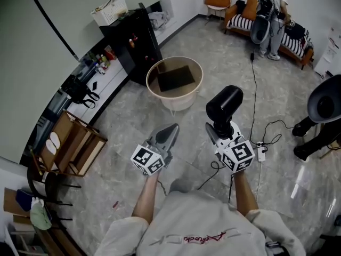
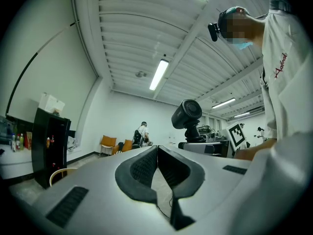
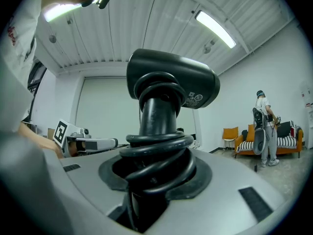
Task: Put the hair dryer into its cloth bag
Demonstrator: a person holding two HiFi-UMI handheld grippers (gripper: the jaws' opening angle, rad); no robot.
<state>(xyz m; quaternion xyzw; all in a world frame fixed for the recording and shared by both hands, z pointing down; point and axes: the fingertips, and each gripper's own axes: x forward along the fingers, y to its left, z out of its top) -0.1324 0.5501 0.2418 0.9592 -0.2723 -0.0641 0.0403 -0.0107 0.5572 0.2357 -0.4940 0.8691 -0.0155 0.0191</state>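
Observation:
My right gripper (image 1: pixel 219 131) is shut on the handle of a black hair dryer (image 1: pixel 224 105), held upright with its head above the jaws. In the right gripper view its cord is coiled round the handle (image 3: pixel 155 153) between the pads, and the hair dryer's head (image 3: pixel 171 82) fills the middle. To its left my left gripper (image 1: pixel 170 130) is shut with nothing in it. In the left gripper view the pads (image 2: pixel 144 168) meet, and the hair dryer (image 2: pixel 187 114) stands off to the right. A dark flat thing (image 1: pixel 176 78), perhaps the cloth bag, lies in a beige tub.
The beige tub (image 1: pixel 160 92) stands on the floor ahead of both grippers. A black cabinet (image 1: pixel 133 41) is behind it and a wooden rack (image 1: pixel 74 145) at the left. A cable and power strip (image 1: pixel 261 153) lie at the right. A person (image 1: pixel 272 20) stands by a far sofa.

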